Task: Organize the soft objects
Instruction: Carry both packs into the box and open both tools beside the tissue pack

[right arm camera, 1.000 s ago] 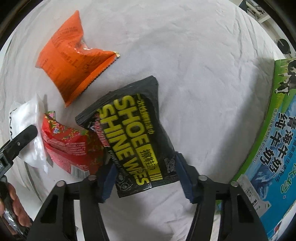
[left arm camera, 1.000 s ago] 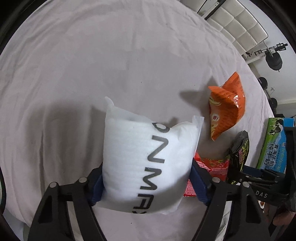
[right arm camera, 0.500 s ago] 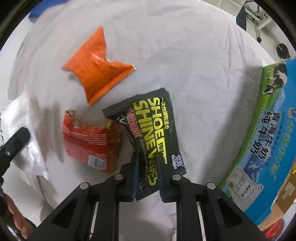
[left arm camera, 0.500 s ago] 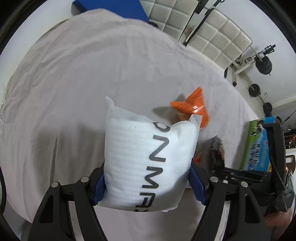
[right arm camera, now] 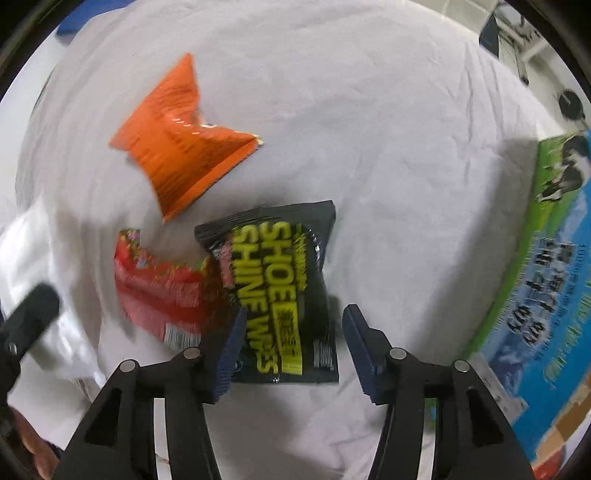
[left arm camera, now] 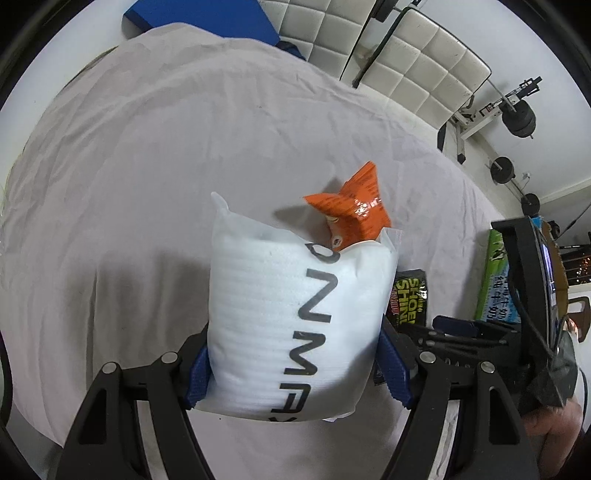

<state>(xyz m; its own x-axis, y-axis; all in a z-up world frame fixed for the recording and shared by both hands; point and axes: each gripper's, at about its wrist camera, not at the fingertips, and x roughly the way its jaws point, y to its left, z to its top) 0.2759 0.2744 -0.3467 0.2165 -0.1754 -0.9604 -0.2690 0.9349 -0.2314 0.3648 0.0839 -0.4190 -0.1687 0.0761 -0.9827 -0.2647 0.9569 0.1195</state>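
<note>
My left gripper [left arm camera: 291, 362] is shut on a white foam pouch [left arm camera: 295, 314] with black lettering, held above the white sheet [left arm camera: 147, 147]. An orange snack bag [left arm camera: 354, 210] lies behind it; it also shows in the right wrist view [right arm camera: 184, 144]. My right gripper [right arm camera: 291, 347] is open above the black shoe shine wipes pack [right arm camera: 284, 288], which lies flat on the sheet between the fingers. A red snack packet [right arm camera: 162, 291] lies to its left, its edge under the wipes pack. The wipes pack also shows in the left wrist view [left arm camera: 408, 299].
A green and blue milk carton box [right arm camera: 546, 277] stands at the right edge of the sheet [right arm camera: 369, 110]. White padded chairs [left arm camera: 424, 62] and weight plates [left arm camera: 517, 118] are beyond the bed. A blue mat [left arm camera: 207, 18] lies at the far side.
My right gripper opened and let go of the wipes pack, which now lies on the sheet. My left gripper has lifted higher with the foam pouch.
</note>
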